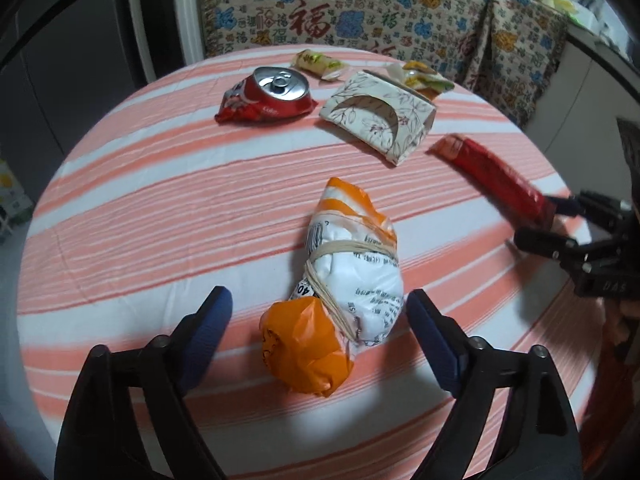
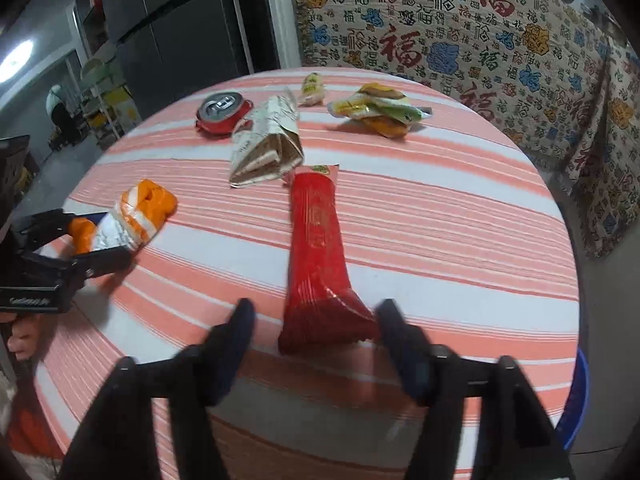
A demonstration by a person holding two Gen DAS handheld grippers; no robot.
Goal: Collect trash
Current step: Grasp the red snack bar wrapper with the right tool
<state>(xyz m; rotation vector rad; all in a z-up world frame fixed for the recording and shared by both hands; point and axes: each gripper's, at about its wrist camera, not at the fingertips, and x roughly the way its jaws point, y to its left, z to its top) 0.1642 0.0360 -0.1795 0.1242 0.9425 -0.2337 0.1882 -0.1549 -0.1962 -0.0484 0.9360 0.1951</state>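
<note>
On the striped desk, the left gripper stands released astride the orange-and-white bundled bag, and the right gripper stands released astride the red packet, neither pressing.

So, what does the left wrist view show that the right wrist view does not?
Only the left wrist view shows the pale rubber band around the orange-and-white bundled bag. Only the right wrist view shows the blue plastic bin rim beside the table. Both show the crushed red soda can, the long red wrapper, and both grippers, left and right, open.
</note>
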